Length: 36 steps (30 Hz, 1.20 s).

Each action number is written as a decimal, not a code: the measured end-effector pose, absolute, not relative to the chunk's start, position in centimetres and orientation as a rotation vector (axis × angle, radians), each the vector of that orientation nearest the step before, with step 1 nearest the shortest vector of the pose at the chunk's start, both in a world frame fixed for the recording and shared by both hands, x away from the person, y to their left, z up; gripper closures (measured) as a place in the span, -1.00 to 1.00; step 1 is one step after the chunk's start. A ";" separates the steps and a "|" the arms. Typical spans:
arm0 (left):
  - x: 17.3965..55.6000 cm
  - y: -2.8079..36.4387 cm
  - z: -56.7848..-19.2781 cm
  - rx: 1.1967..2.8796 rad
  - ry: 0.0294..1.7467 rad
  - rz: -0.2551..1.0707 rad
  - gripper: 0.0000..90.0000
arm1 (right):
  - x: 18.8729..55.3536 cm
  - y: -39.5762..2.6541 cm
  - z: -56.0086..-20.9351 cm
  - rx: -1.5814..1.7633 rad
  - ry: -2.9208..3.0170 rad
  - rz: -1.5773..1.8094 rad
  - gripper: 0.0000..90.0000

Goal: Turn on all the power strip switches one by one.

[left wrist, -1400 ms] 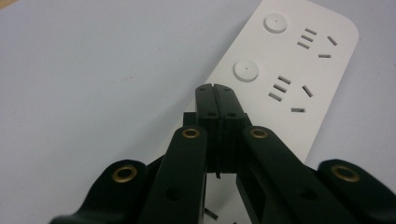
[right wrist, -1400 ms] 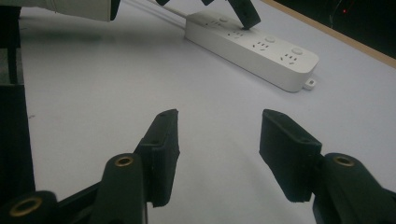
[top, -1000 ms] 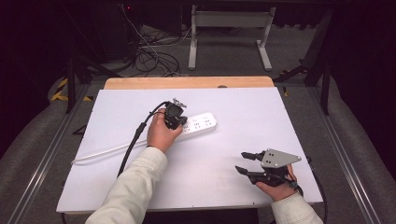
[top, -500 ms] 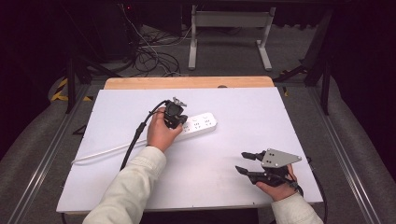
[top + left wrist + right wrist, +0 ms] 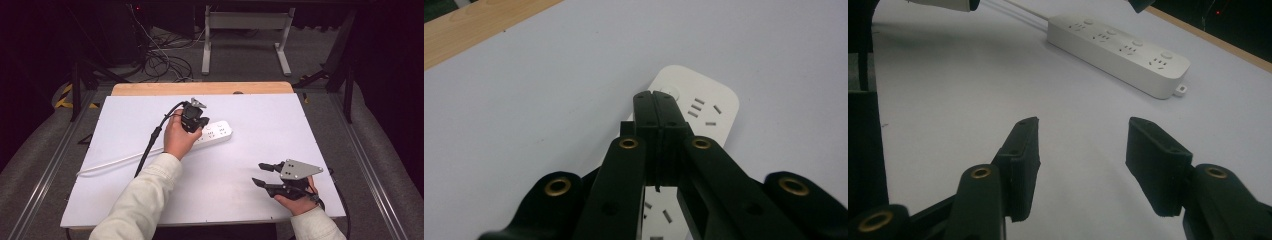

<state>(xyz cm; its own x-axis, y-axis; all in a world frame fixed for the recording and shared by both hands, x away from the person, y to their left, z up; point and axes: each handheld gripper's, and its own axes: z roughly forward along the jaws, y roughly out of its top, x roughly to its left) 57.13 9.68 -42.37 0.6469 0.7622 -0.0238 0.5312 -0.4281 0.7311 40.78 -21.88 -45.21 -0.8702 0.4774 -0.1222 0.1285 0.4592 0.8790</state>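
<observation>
Four sockets on power strip (image 5: 1120, 47), left gripper (image 5: 659, 112) fingers pressed together

From your right gripper (image 5: 261, 174), bare table (image 5: 280, 125) lies open toward twelve o'clock; at eleven the power strip (image 5: 215, 132) and its cord (image 5: 115, 161) bar the way, with your left gripper (image 5: 194, 119) above.

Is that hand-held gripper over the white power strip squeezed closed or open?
Shut. The left hand-held gripper has its two black jaws pressed flat together, nothing between them, tips over a round button on the power strip.
</observation>
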 end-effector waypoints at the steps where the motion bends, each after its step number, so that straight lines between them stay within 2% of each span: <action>1: 57.2 9.5 -42.5 2.137 1.000 0.401 1.00 | 40.8 -21.9 -45.2 0.518 2.361 1.380 0.07; 24: 58.4 8.8 -44.8 2.191 1.071 0.402 1.00 | 40.8 -22.1 -45.2 0.508 2.361 1.384 0.07; 36: 58.4 8.6 -45.1 2.192 1.044 0.416 1.00 | 40.7 -22.0 -45.2 0.506 2.363 1.386 0.07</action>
<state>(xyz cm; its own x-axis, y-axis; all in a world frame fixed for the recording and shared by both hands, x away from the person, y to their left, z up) 58.39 8.60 -45.14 0.6300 0.7766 0.0017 0.5646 -0.4595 0.6856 40.75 -22.05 -45.17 -0.8736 0.4717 -0.1200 0.1255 0.4564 0.8809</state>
